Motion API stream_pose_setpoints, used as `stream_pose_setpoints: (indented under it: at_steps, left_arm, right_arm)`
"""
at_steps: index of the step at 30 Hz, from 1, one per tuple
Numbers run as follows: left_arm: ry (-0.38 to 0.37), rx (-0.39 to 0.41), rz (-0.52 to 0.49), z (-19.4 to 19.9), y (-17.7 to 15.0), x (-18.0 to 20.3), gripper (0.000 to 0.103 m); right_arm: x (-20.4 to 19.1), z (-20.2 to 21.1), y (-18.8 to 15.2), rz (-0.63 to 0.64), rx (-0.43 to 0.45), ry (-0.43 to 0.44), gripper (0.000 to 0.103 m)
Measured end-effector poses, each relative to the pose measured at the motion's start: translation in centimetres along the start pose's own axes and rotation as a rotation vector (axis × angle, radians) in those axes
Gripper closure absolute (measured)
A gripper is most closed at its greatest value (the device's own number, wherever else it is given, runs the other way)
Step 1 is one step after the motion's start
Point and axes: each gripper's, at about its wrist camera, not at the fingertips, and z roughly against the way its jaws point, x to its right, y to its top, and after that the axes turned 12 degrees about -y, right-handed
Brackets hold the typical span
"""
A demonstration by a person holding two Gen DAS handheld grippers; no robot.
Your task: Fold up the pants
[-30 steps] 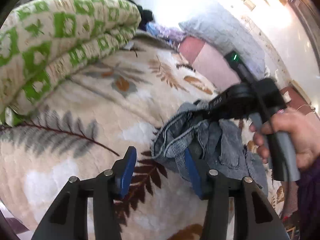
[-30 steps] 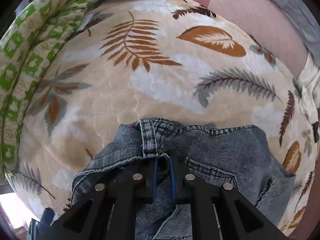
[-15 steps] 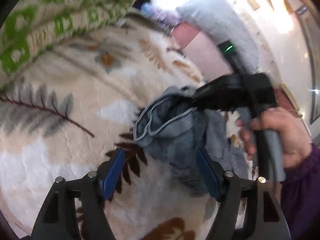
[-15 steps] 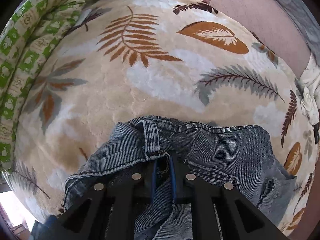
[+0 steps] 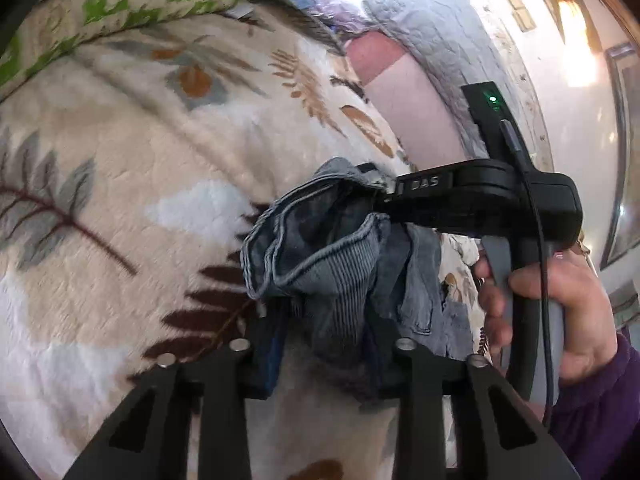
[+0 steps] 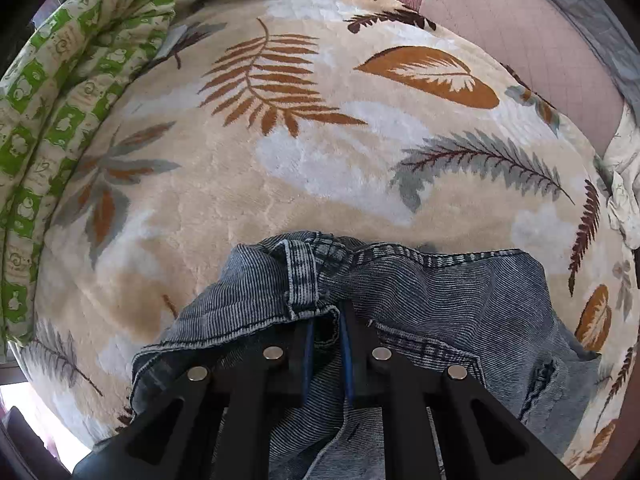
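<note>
Right tongs [image 6: 326,344] pinch the denim pants [image 6: 440,304] waistband over the leaf-print blanket [image 6: 280,168].

The left gripper [image 5: 324,344] now sits close against the hanging pants [image 5: 320,252], where a second ago it hung back with the leaf-patterned blanket [image 5: 160,168] showing between its fingers. Its jaws, after spreading wide around the bunched denim, have just been closing, and a fold of the cloth now lies pinched between the blue pads (the left one half hidden by fabric). The view has tilted too, with the denim filling its centre.
</note>
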Motion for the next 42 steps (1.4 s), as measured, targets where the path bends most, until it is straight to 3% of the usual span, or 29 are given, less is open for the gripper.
stream_pose_setpoints:
  at_steps: [3, 10, 16, 22, 27, 32, 37, 42]
  left_arm:
    - [-0.009, 0.010, -0.045, 0.0, 0.0, 0.8, 0.084]
    - [-0.016, 0.029, -0.108, 0.4, -0.1, 1.6, 0.090]
    - [-0.004, 0.062, -0.258, 0.8, -0.9, 4.4, 0.091]
    - [0.000, 0.079, -0.486, 0.3, -3.4, 9.5, 0.092]
    - [-0.046, 0.013, -0.594, -2.2, -5.8, 14.0, 0.093]
    - [-0.109, -0.090, -0.701, -6.1, -8.9, 19.1, 0.095]
    - [-0.113, -0.206, -0.797, -11.3, -12.9, 23.0, 0.095]
    - [-0.079, -0.298, -0.775, -16.1, -14.9, 23.0, 0.095]
  right_arm:
    - [0.3, 0.1, -0.2, -0.009, 0.010, 0.017, 0.090]
    - [1.2, 1.3, -1.1, -0.030, 0.099, 0.053, 0.090]
    - [3.0, 4.0, -2.7, -0.078, 0.232, 0.029, 0.090]
    - [7.0, 7.0, -5.8, -0.159, 0.393, -0.003, 0.090]
    - [13.8, 8.9, -8.6, -0.278, 0.468, 0.052, 0.090]
    - [22.0, 9.1, -12.0, -0.414, 0.487, 0.116, 0.090]
    - [29.7, 7.0, -15.9, -0.569, 0.488, 0.139, 0.091]
    - [35.1, 2.7, -18.8, -0.662, 0.420, 0.215, 0.091]
